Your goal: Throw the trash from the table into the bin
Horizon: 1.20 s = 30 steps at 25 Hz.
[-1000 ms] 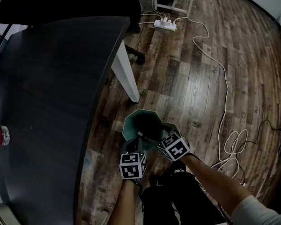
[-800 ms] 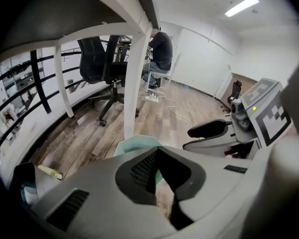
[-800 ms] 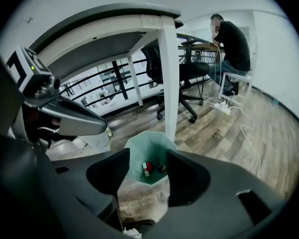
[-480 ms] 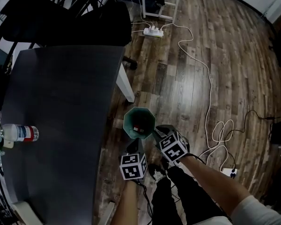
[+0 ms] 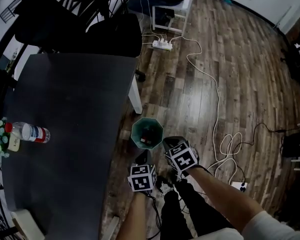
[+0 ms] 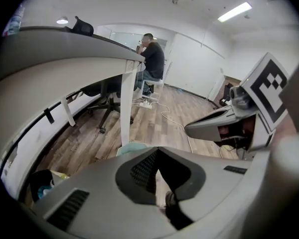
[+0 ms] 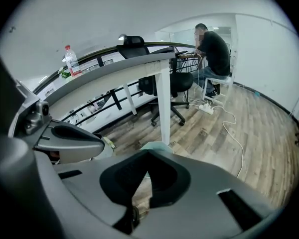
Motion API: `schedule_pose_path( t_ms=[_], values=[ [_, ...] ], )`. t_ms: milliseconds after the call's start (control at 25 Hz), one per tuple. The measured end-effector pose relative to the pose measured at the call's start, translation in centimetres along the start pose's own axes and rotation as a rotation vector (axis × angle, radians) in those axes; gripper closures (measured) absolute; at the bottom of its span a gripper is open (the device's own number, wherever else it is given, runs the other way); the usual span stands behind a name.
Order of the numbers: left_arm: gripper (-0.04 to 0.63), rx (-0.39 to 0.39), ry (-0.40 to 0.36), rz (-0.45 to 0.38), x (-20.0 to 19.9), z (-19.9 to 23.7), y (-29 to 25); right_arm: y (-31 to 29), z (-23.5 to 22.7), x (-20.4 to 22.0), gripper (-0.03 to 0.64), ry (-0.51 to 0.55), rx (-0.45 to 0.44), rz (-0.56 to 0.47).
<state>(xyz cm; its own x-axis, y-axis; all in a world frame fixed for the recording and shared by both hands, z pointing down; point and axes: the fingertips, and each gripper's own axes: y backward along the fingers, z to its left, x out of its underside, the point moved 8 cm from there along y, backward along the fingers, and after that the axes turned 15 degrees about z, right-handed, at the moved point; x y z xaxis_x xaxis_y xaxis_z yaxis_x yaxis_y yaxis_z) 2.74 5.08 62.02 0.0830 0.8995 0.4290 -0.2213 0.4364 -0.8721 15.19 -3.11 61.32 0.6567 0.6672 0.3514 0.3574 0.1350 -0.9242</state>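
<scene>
While both grippers hover by the bin with nothing in them, this reads as the gap between one drop and the next pickup.

Head view first: the green bin (image 5: 147, 133) stands on the wood floor near the table leg (image 5: 135, 98). Something reddish (image 5: 146, 137) lies in the bottom of it, too small to say what. The left gripper (image 5: 142, 157) and right gripper (image 5: 167, 143) sit side by side at the bin's near rim. Over on the dark table (image 5: 70, 109), well apart from the bin, a plastic bottle (image 5: 31, 132) sits near the far left edge. Some greenish clutter (image 5: 1, 134) lies just beside it, and that can't be made out either. The bottle is probably the next bit of trash. So the next move calls for bringing a hand up to the tabletop, opening its jaws and closing them across the bottle's body.

Left gripper view: its jaws are together with nothing between them. A sliver of the bin's pale green rim peeks out just above them.

Right gripper view: its jaws have just been closing and now meet on nothing. From here the bottle looks upright on the tabletop, cap on top. It's tall and light, so a sloppy approach could knock it over.
</scene>
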Motion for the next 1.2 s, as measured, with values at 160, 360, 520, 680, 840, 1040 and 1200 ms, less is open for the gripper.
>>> schedule_pose_path(
  t_ms=[160,360,520,680,840,1040,1200],
  values=[
    [0.567,-0.009,0.017,-0.037,-0.5,-0.8,1.7,1.7,0.3,0.0,0.601,0.039,0.038,0.001],
    [0.568,-0.012,0.028,-0.123,-4.3,-0.7,7.0,6.4,1.0,-4.2,0.601,0.061,0.032,-0.071],
    [0.569,-0.067,0.058,-0.226,-7.9,2.1,12.9,10.3,3.5,-10.6,0.601,0.094,-0.003,-0.188],
    [0.568,-0.151,0.108,-0.287,-8.6,6.3,18.3,12.8,8.9,-15.8,0.600,0.181,-0.082,-0.276],
    [0.569,-0.266,0.144,-0.304,-7.1,11.8,22.9,12.5,15.6,-20.2,0.599,0.319,-0.117,-0.304],
    [0.569,-0.393,0.231,-0.339,-3.5,17.5,28.1,11.2,24.0,-23.4,0.587,0.460,-0.219,-0.315],
    [0.569,-0.461,0.292,-0.359,-2.0,21.4,31.6,9.7,29.6,-25.9,0.586,0.540,-0.253,-0.304]
  ],
)
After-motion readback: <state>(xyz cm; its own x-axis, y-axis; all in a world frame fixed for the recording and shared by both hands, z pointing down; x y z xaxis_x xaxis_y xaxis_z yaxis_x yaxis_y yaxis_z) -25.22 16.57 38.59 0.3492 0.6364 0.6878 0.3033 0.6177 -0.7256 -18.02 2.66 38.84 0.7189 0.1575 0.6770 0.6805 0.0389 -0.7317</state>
